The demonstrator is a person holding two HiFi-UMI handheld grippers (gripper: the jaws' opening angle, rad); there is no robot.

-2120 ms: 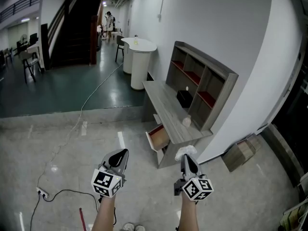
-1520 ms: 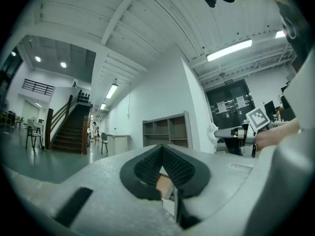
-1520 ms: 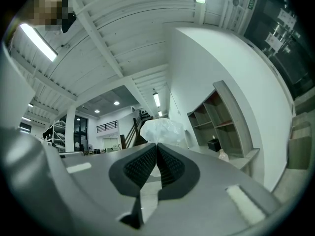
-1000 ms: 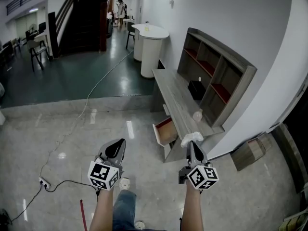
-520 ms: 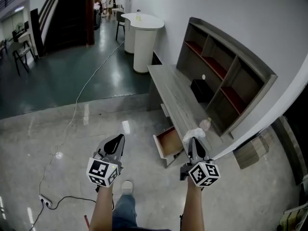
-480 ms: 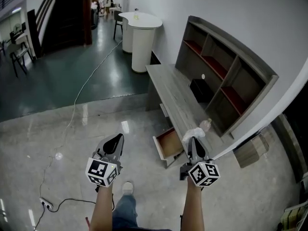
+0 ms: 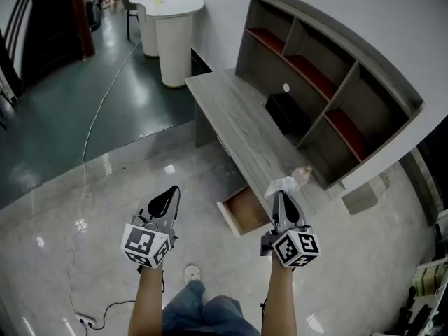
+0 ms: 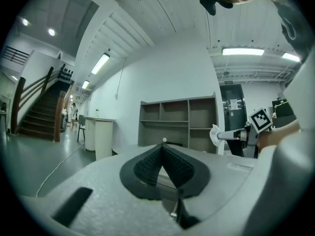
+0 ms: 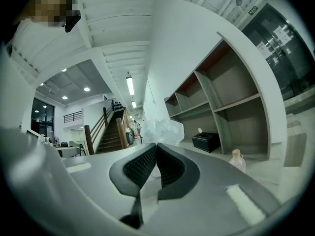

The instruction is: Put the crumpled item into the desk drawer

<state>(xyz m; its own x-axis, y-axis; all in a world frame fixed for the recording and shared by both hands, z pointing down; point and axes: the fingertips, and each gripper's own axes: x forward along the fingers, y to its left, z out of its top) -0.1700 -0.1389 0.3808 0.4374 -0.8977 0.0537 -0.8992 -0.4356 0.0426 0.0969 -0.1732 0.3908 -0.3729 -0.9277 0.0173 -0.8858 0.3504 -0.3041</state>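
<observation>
My right gripper [image 7: 283, 197] is shut on a crumpled white item [image 7: 281, 185], which pokes out past the jaw tips [image 9: 156, 146]; the same crumpled item [image 9: 162, 130] shows pale and translucent in the right gripper view. It hangs in the air over the near end of the grey desk [image 7: 238, 121]. The desk drawer [image 7: 241, 211] stands pulled open below the desk's edge, its reddish inside bare, just left of the right gripper. My left gripper [image 7: 166, 200] is shut with nothing in it, over the floor left of the drawer; its pads [image 8: 162, 165] meet at the tip.
A grey shelf unit [image 7: 329, 82] with red-lined compartments stands on the desk's back. A black box [image 7: 283, 114] and a small pale bottle [image 7: 302, 174] sit on the desk. A round white counter [image 7: 168, 26] stands beyond. A cable [image 7: 84, 187] trails across the floor.
The person has walked closer to the desk; desk and open drawer now sit nearer and more beneath the grippers. Both grippers stay shut, and the right one still holds the crumpled item.
</observation>
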